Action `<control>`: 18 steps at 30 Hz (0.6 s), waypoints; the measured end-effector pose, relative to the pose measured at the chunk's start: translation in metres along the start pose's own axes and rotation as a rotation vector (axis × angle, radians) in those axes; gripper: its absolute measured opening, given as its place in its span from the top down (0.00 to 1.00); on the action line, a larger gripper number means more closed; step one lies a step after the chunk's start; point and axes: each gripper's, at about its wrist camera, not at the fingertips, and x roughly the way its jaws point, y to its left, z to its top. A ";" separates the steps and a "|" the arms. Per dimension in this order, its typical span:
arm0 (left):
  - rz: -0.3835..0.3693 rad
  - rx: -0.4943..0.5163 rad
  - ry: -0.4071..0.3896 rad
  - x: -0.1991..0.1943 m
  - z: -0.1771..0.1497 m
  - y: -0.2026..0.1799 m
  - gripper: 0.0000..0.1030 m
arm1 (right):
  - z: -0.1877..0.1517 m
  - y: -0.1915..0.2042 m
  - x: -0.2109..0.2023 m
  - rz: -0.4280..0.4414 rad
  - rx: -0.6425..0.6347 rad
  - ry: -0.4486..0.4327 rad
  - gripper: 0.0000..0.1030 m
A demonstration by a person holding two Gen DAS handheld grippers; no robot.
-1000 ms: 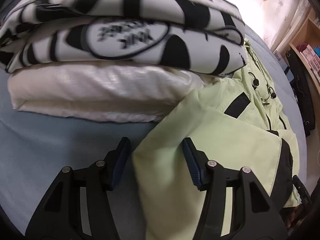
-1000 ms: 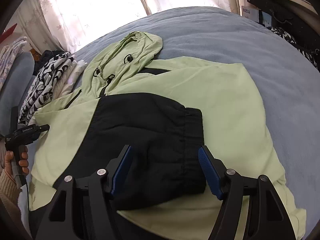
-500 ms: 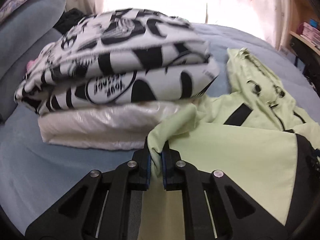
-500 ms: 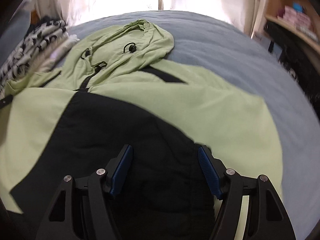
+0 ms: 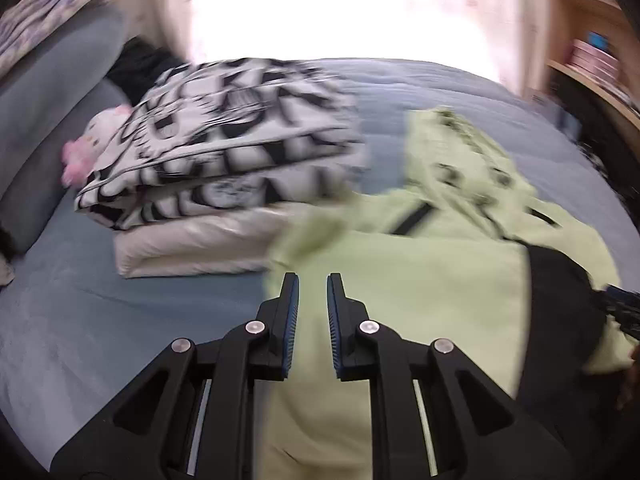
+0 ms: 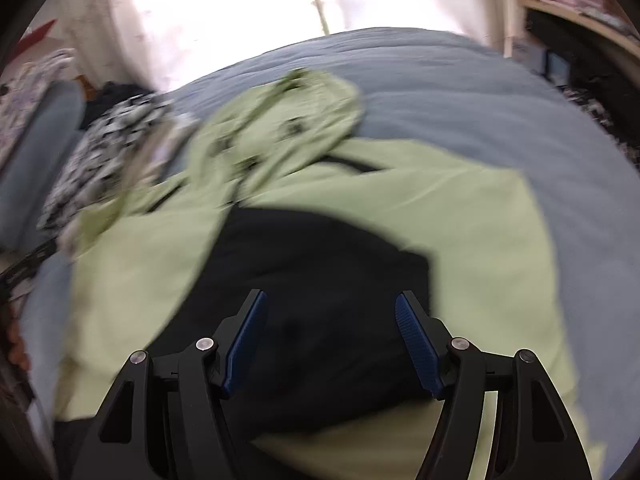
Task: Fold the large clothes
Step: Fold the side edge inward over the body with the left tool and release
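Half a second earlier we had the left gripper (image 5: 313,280) pinched on the jacket's (image 5: 400,280) edge; it had since let go, blue pads parted by a narrow gap, nothing between them, hovering over the light-green fabric. We saw the jacket lying flat on the blue bed (image 6: 480,96), hood (image 6: 296,116) pointing toward the bright window, long axis running away from us. Our right gripper (image 6: 331,300) hung wide open, empty, above the black sleeve (image 6: 320,264).

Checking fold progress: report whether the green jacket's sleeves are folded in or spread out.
Folded in: the black sleeve end lies across the green jacket body. Blur hides the far sleeve.
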 end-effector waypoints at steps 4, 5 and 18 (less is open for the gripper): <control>-0.092 0.046 0.055 -0.015 -0.028 -0.050 0.89 | -0.022 0.043 -0.002 0.118 -0.032 0.040 0.34; -0.119 0.040 0.080 -0.013 -0.039 -0.063 0.89 | -0.027 0.054 0.000 0.127 -0.048 0.051 0.34; -0.085 -0.151 0.190 0.019 -0.096 -0.035 0.89 | -0.058 -0.046 -0.031 0.101 0.185 0.043 0.46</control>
